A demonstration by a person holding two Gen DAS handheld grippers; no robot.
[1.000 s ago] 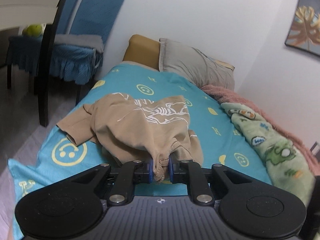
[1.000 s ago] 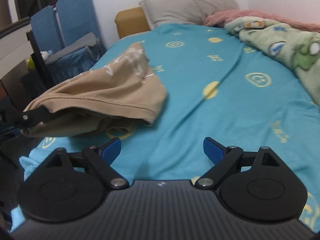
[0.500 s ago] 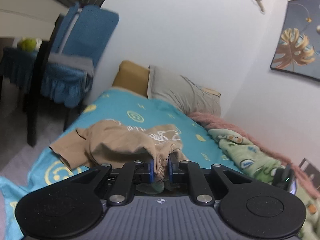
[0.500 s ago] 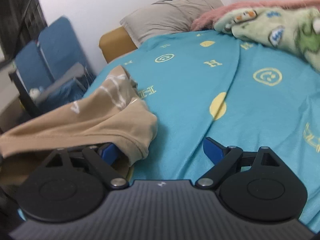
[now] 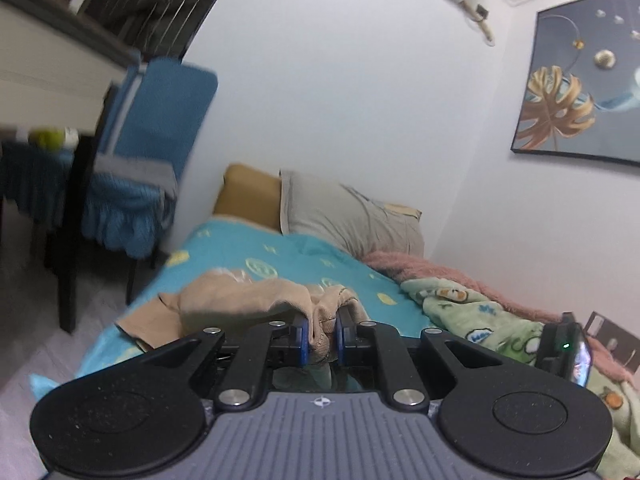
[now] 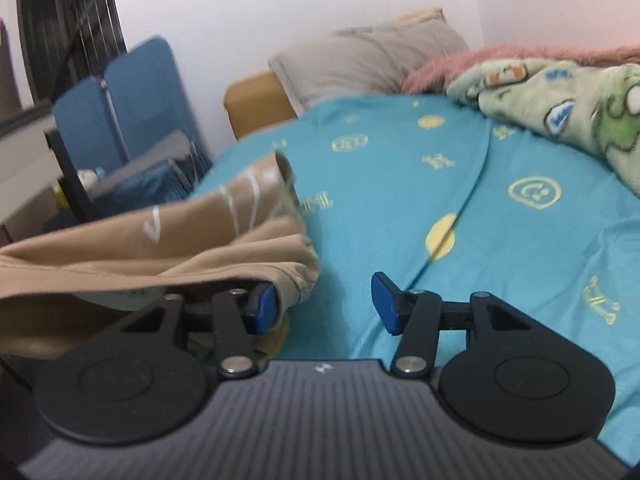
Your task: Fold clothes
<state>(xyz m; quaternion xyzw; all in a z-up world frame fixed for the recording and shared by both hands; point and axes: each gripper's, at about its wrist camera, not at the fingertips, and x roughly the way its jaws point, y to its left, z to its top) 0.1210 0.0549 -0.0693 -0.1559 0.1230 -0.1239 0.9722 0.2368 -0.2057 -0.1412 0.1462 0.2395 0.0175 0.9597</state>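
A tan shirt with white print point(image 5: 248, 300) lies bunched on the near left of the blue bed point(image 5: 280, 256). My left gripper point(image 5: 322, 334) is shut on a fold of its edge and lifts it. In the right wrist view the shirt point(image 6: 160, 244) hangs raised at the left, its hem draped over my left blue pad point(image 6: 262, 306). My right gripper point(image 6: 324, 306) is open, partly closed, with the hem's corner just inside the gap. The right gripper's body shows at the left wrist view's right edge point(image 5: 564, 348).
A grey pillow point(image 5: 352, 216) and a tan cushion point(image 5: 248, 192) lie at the bed's head. A green cartoon blanket point(image 6: 560, 100) and a pink fleece point(image 5: 440, 276) run along the wall side. A blue-covered chair point(image 5: 132, 184) stands left of the bed.
My left gripper has lifted and tilted up with the shirt, so more wall shows. My right gripper has moved to the shirt's hem and its jaws have narrowed.
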